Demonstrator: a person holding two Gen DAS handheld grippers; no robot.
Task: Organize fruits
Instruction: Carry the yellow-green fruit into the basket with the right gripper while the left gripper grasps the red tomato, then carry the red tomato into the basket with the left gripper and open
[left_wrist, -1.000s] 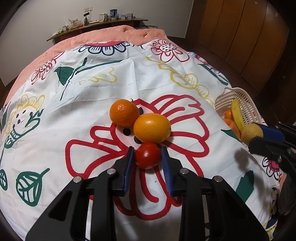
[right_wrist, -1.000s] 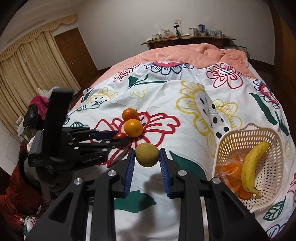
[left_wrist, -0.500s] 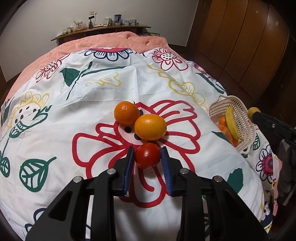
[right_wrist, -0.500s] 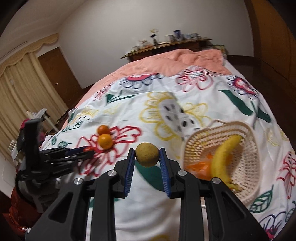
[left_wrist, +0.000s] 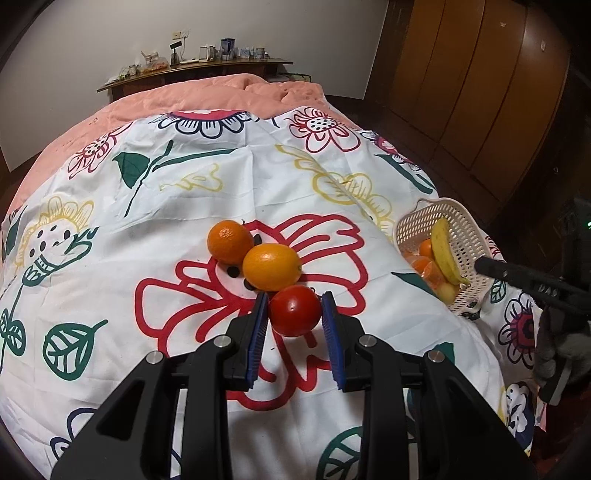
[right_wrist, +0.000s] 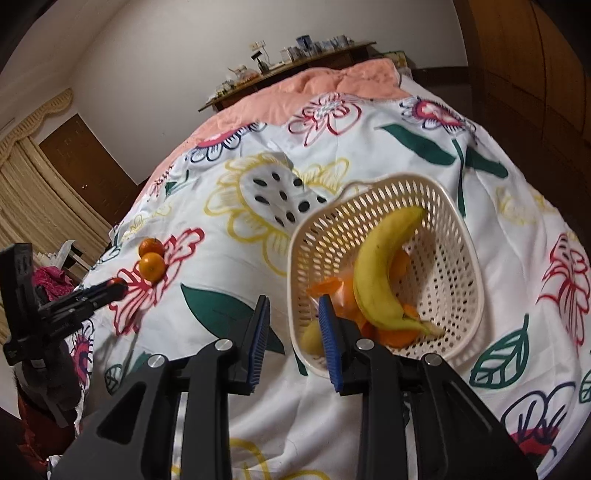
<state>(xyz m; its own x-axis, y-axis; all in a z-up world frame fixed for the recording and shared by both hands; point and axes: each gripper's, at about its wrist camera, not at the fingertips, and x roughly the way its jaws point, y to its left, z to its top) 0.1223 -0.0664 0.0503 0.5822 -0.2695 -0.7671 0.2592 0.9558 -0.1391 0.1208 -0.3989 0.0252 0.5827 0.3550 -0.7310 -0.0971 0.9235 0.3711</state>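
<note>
Floral bed cover as the work surface, soft, so loose fruit left sitting in a slight dip. Cream lattice basket near the cover's right edge, serving as the collection point. Banana laid across the basket's inside, resting on orange pieces beneath.

Right gripper hanging at the basket's near rim, tilted down; narrow gap between the pads, nothing in it. Probably parked there because its drop is done.

Left gripper clamped on the tomato, one pad on each flank at the widest part, likely so the smooth skin cannot squirt out. Tomato looking just clear of the cloth, with a shadow under it.

Two oranges, the nearer just beyond the tomato, possibly touching it, the farther against its mate, on the red flower print, well apart from the basket. Not yet sorted.

Small yellow-green fruit down in the basket's near corner, half hidden behind the right pad.

Judged roughly halfway: tomato next for the basket, then the oranges.
</note>
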